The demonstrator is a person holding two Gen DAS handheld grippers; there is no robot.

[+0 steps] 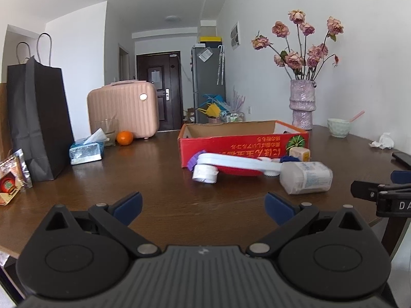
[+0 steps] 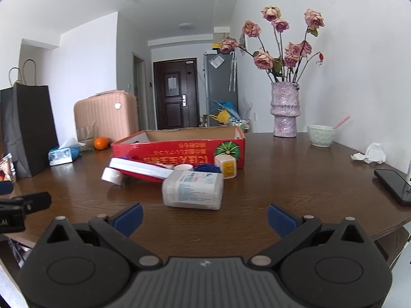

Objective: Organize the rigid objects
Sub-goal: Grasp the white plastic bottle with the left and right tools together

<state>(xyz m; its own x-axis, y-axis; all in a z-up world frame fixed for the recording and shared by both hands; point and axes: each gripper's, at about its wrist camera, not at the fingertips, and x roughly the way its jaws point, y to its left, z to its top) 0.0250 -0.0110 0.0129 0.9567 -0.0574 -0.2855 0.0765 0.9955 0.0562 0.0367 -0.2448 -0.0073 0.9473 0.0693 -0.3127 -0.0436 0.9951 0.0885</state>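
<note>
Two grippers, left gripper (image 1: pixel 203 208) and right gripper (image 2: pixel 205 217), hover jaws apart and empty; white bottle (image 2: pixel 192 191) lies on its side, long axis crosswise, just ahead of the right, before red box (image 2: pixel 179 150)

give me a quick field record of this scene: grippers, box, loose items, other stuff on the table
left gripper: open, empty, above table
right gripper: open, empty
box: red cardboard box, open top, inside not visible
loose items: white plastic jar on its side, tape roll, white flat case, small yellow-labelled container, all in front of the box
other: vase of flowers, green bowl, phone, orange, tissue box
</note>
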